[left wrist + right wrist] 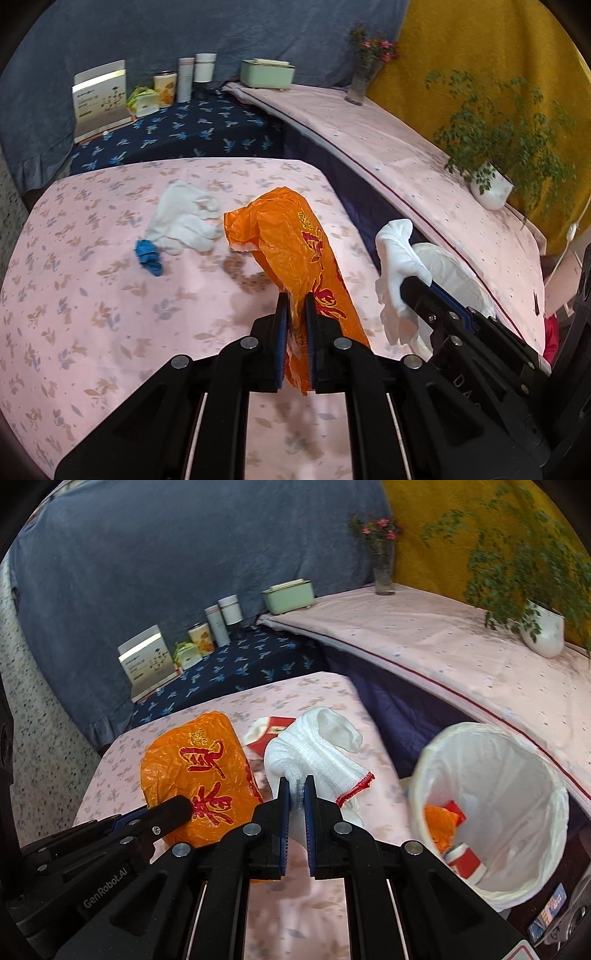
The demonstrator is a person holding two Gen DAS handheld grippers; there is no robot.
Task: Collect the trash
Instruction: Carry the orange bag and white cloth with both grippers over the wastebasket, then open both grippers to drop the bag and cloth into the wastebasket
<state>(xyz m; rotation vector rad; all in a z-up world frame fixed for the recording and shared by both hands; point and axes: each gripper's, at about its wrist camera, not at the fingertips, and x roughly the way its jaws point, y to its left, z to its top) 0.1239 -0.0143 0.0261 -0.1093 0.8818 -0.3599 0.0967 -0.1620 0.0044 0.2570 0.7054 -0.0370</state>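
My left gripper (pixel 296 300) is shut on a crumpled orange plastic bag (pixel 291 236) with red print, held above the pink flowered tablecloth (pixel 92 295). My right gripper (pixel 296 783) is shut on a white knit glove (pixel 314 749) with a red cuff edge. In the right wrist view the orange bag (pixel 195 768) hangs to the left in the left gripper (pixel 173 810). A bin with a white liner (pixel 436 753) stands to the right, below table level, with orange and red scraps inside. On the table lie more white gloves (pixel 184 218), a blue scrap (pixel 147 254) and a red-and-white packet (pixel 269 731).
Behind the table is a dark blue flowered surface with a white box (pixel 99 99), cans (pixel 166 88) and a green container (pixel 266 74). A raised pink-covered ledge (pixel 406 155) on the right carries a flower vase (pixel 364 81) and a potted plant (pixel 491 188).
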